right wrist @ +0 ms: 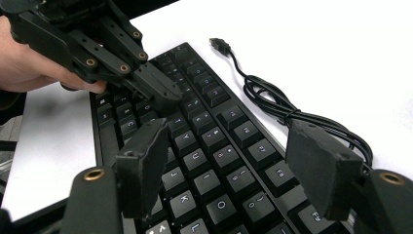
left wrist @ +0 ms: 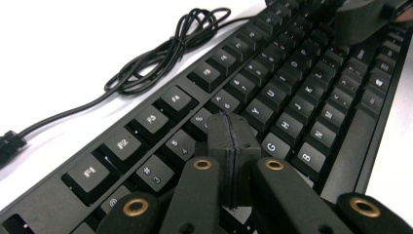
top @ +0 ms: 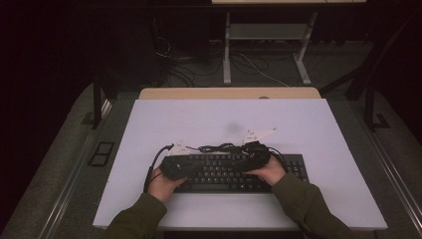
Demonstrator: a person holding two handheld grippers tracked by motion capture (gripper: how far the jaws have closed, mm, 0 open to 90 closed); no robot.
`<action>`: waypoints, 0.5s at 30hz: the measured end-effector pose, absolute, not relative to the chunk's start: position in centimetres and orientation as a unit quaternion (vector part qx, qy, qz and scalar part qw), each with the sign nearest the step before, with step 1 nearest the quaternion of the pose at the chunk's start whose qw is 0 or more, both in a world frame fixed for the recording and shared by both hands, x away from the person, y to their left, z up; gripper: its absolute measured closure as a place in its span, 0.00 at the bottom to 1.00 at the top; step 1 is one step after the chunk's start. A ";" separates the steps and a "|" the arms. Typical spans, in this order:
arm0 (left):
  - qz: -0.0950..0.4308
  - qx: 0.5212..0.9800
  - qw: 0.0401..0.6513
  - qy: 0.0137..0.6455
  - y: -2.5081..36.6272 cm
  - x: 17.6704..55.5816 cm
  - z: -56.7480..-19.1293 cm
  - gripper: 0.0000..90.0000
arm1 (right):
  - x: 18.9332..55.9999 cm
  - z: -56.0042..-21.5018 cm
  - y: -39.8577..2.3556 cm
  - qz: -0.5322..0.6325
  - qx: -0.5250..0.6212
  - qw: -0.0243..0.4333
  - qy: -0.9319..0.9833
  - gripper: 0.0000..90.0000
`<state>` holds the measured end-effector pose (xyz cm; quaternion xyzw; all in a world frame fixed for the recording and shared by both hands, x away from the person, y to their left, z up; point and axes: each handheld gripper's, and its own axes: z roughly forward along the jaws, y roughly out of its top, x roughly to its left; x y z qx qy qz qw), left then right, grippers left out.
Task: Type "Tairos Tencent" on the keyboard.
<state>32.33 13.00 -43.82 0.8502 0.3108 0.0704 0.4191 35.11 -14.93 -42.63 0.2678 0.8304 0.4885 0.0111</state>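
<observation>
Black keyboard (top: 234, 173) flat on white table (top: 308, 129), beneath both tongs. Left tongs (left wrist: 233, 127) clenched, empty, tips over number-row keys. Right tongs (right wrist: 234, 170) released, hovering above letter keys.

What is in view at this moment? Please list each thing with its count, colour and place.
keyboard: one, black, on the white table top, near the person's edge
keyboard cable: one, black, loosely bundled, lying on the table top just behind the keyboard, plug free
table top: one, white, with a wooden strip along its far edge
desk frame: one, pale, on the dark floor beyond the table
left gripper: one, black, jaws shut, tip over the keyboard's left keys
right gripper: one, black, jaws open over the keys, holding nothing
hands: two, in olive green sleeves, each holding a gripper
</observation>
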 end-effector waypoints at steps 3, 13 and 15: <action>0.068 0.847 0.423 0.315 12.9 32.3 -43.8 0.99 | 35.1 -42.6 -14.9 0.488 0.268 0.012 0.830 0.35; 0.070 0.847 0.423 0.315 12.9 32.3 -43.7 0.99 | 35.1 -42.6 -15.0 0.490 0.269 0.011 0.829 0.35; 0.073 0.846 0.426 0.313 13.1 32.3 -43.5 0.99 | 35.1 -42.6 -15.0 0.490 0.270 0.012 0.829 0.35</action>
